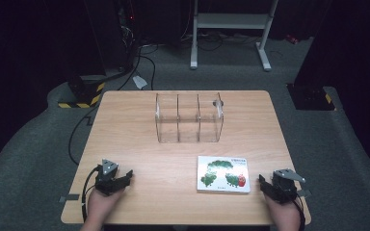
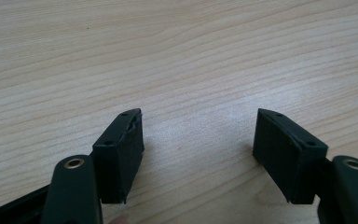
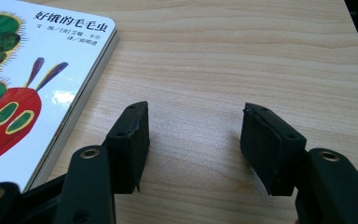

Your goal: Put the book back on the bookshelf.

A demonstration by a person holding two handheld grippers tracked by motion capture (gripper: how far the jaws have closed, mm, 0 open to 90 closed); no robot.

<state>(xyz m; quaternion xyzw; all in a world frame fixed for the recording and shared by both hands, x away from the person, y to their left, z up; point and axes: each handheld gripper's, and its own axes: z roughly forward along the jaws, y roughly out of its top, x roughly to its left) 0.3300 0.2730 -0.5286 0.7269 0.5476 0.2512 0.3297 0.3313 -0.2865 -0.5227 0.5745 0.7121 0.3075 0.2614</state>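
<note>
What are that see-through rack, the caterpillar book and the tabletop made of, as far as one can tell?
The rack looks like clear acrylic or similar plastic: the table shows through its glossy walls and dividers. The caterpillar book seems to be thick board with a glossy printed cover; its edge shows stacked stiff pages. The tabletop looks like light wood or a wood-grain laminate with a matte finish; which one, the grain alone cannot say.

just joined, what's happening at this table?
A person rests a handheld gripper in each hand on the near edge of a wooden table. The left gripper and right gripper are both open and hold nothing. A caterpillar picture book lies flat just beside the right gripper, untouched. A clear acrylic divider rack stands empty farther back. Nothing has been picked up yet.
</note>
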